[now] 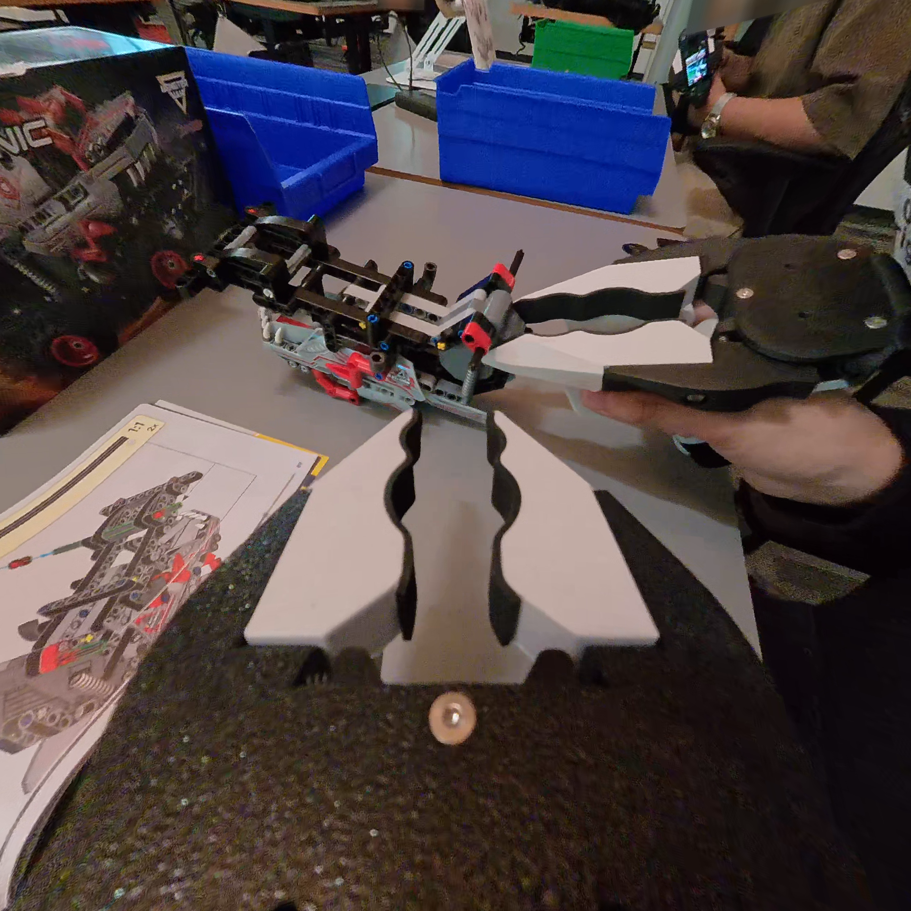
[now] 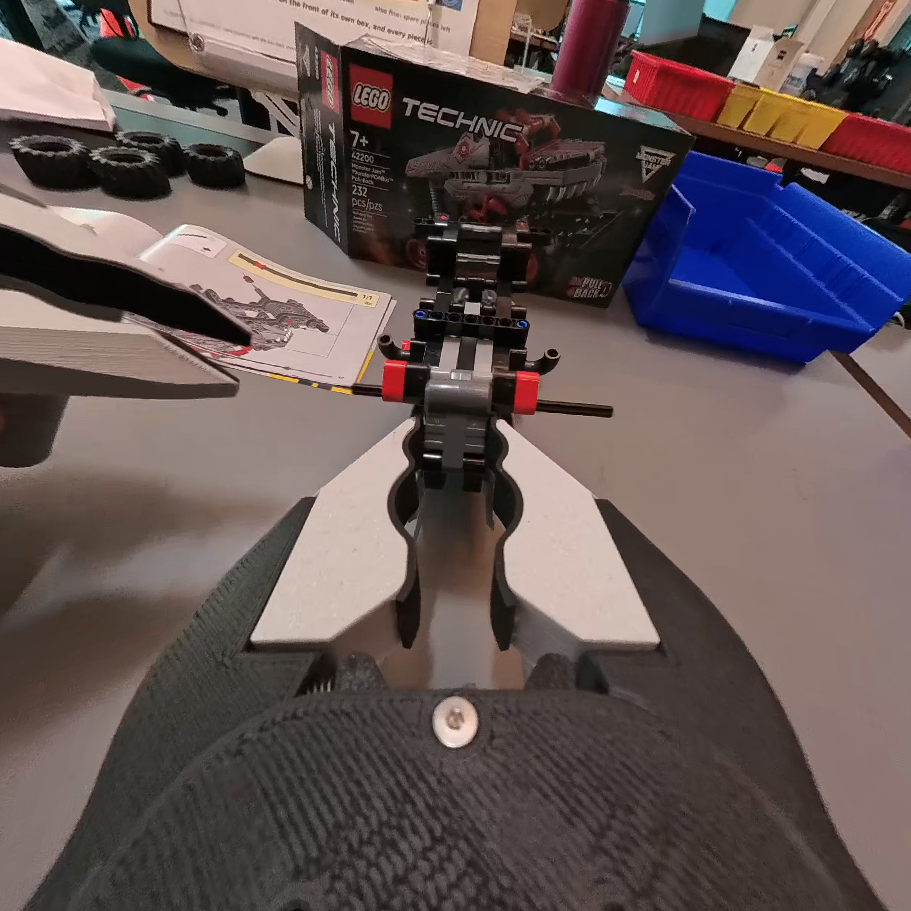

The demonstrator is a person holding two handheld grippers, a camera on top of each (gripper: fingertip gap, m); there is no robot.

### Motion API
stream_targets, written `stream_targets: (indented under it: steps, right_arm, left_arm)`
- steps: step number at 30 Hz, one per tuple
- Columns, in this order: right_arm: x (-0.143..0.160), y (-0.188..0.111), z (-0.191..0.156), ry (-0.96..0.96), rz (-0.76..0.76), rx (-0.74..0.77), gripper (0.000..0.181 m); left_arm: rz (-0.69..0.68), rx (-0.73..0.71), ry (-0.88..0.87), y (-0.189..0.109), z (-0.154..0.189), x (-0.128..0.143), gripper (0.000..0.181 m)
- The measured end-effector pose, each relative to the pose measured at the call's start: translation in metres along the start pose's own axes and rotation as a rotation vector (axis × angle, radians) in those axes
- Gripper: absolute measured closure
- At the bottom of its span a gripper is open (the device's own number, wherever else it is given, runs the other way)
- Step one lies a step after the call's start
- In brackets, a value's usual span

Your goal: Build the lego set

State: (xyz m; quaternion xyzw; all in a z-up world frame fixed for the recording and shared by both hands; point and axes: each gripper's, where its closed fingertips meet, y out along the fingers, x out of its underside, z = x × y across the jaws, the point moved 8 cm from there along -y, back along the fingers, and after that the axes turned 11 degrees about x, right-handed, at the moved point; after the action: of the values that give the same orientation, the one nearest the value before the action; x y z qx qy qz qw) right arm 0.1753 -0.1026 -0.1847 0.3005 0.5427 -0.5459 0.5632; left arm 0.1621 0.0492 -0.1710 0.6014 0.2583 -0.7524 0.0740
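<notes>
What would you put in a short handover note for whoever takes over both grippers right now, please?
Right gripper: shut on the rear end of the half-built truck frame, holding it on the grey table.
Left gripper: open, holding nothing, just in front of the frame.
Things: instruction booklet open on the left; set box standing behind the frame; four black tyres loose on the table; two blue bins at the back.
Done: frame and part of the grey side panel assembled; a black axle runs through the rear.
Left: no wheels fitted yet, and most of the body is still missing.
</notes>
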Motion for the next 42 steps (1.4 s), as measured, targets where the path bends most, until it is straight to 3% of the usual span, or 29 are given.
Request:
stream_targets:
  steps: [9, 12, 15, 28, 33, 42]
  right_arm:
    - [0.001, 0.0, 0.0, -0.013, -0.007, -0.004, 0.157]
    - [0.001, 0.0, 0.001, -0.013, -0.01, -0.007, 0.157]
    - [0.002, 0.0, 0.001, -0.011, -0.01, -0.008, 0.157]
    - [0.004, -0.003, -0.001, 0.0, -0.015, -0.006, 0.157]
    - [0.005, -0.004, -0.001, 0.01, -0.013, -0.014, 0.157]
    - [0.006, -0.008, 0.003, -0.009, 0.019, -0.003, 0.153]
  left_arm:
    - [-0.025, 0.106, -0.035, 0.041, -0.007, -0.007, 0.164]
    - [-0.034, 0.133, -0.014, 0.046, -0.006, -0.008, 0.178]
    - [-0.047, 0.108, 0.049, 0.045, -0.003, -0.007, 0.179]
    - [-0.079, 0.081, 0.09, 0.035, -0.001, -0.003, 0.179]
    - [-0.061, 0.071, 0.083, 0.032, -0.003, -0.004, 0.169]
    - [-0.029, -0.04, 0.082, -0.021, -0.012, -0.003, 0.168]
